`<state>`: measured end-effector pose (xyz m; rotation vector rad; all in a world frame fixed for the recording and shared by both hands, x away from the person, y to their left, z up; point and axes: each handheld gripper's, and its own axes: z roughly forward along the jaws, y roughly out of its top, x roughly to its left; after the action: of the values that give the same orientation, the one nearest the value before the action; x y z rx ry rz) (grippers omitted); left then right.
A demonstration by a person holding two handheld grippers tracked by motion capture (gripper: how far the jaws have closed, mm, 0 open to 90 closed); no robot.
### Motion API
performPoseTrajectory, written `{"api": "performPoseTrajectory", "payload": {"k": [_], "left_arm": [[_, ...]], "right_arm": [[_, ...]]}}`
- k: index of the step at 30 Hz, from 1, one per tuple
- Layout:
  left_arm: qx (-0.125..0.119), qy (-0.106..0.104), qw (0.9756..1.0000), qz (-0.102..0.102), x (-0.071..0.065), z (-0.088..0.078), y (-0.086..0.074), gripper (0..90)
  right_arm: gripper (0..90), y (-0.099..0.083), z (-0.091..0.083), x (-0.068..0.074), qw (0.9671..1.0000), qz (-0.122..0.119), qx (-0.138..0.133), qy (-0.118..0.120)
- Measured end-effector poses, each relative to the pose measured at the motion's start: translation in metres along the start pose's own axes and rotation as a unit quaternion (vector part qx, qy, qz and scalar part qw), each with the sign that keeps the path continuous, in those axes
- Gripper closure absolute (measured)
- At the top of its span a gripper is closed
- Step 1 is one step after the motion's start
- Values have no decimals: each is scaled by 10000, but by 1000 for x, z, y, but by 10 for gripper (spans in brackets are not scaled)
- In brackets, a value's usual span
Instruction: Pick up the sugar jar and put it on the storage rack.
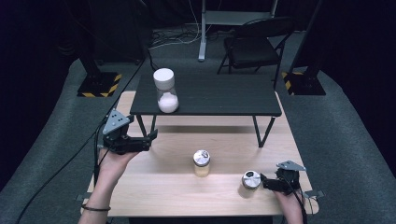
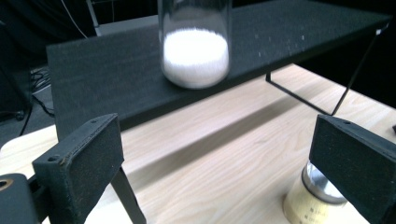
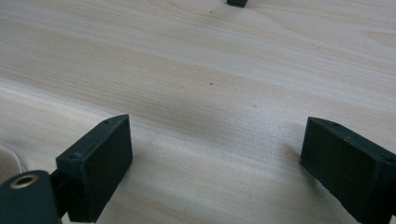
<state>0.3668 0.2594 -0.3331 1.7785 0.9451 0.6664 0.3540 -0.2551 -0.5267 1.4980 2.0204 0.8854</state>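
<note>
The left hand-held gripper point(image 1: 150, 138) is hovering with jaws spread wide, gripping nothing, just in front of the black shelf point(image 1: 219, 98) carrying a white-lidded jar point(image 1: 166, 91). The right hand-held gripper point(image 1: 264, 181) is also gaping wide and empty, low over the tabletop point(image 1: 163, 186), just beside a metal-lidded jar point(image 1: 251, 179). Between the grippers, a yellowish jar point(image 1: 201, 163) is standing amid bare wood.

Place: a lab or recording studio.
Walls: dark all round.
Floor: grey carpet point(image 1: 336, 121), loose cables point(image 1: 177, 37) far.
Stands: hazard-striped bases point(image 1: 99, 85) left and right.
Seating: folding chair point(image 1: 254, 44) far.
</note>
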Motion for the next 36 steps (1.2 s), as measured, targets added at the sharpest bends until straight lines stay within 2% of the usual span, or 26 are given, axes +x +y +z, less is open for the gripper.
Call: {"api": "performPoseTrajectory", "payload": {"k": [7, 13, 22, 36], "left_arm": [[101, 52, 9999, -14, 1, -1, -27, 26], [48, 38, 10000, -38, -2, -3, -43, 26], [-12, 59, 9999, 138, -14, -8, -55, 26], [89, 111, 9999, 21, -11, -12, -73, 28]], "right_arm": [[81, 0, 0, 0, 10000, -1, 0, -2], [81, 0, 0, 0, 10000, 3, 0, -6], [81, -1, -1, 0, 10000, 4, 2, -14], [80, 0, 0, 0, 10000, 5, 1, -12]]}}
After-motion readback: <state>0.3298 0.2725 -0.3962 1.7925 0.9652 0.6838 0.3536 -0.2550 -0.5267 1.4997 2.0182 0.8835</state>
